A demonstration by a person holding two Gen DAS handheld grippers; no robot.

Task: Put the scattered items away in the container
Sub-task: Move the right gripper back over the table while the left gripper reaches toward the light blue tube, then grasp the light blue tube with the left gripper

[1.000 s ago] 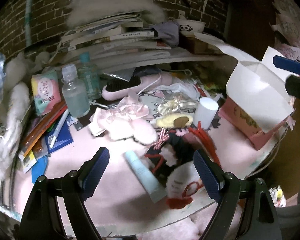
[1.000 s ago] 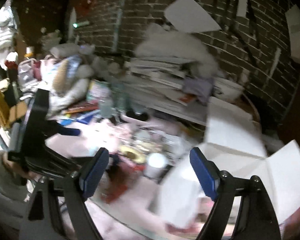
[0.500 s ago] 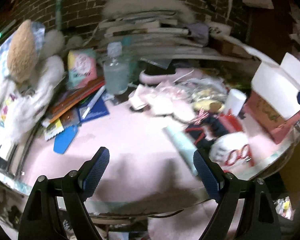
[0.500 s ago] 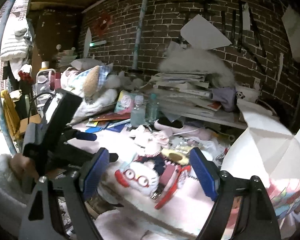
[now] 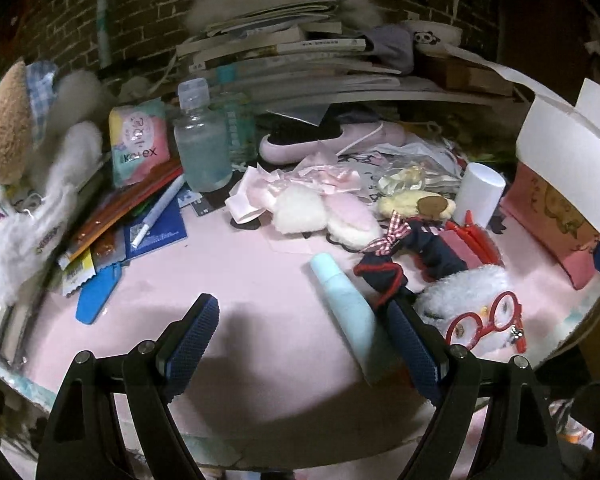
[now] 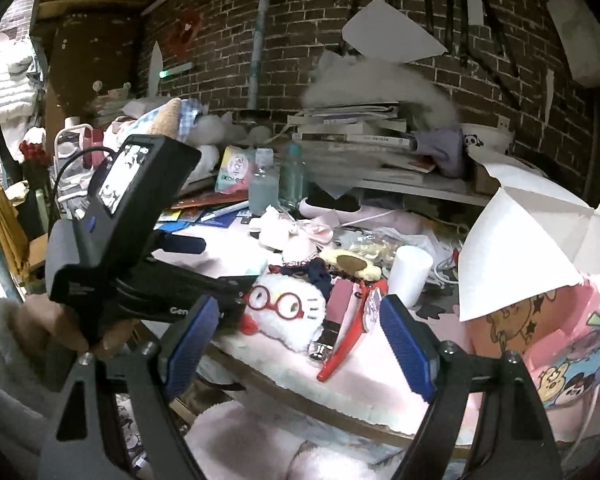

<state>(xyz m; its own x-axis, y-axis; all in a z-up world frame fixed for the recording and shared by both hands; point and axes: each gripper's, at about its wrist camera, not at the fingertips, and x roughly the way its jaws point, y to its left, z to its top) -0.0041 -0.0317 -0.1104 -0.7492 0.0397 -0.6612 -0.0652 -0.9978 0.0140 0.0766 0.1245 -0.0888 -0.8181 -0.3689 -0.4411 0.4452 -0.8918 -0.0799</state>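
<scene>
Brick-walled room; pink surface is sitting crowded w/ clutter. Left gripper is hovering low, fingers spread, nothing held; pale blue tube is lying just beside its right finger. Right gripper is hanging off the surface edge, fingers spread, empty. Pink container is standing far right, flaps up. Risks: tube is rolling if nudged; white plush w/ red glasses is sitting near the edge and could get knocked off.

Left tongs swung left, then back toward the tube.
</scene>
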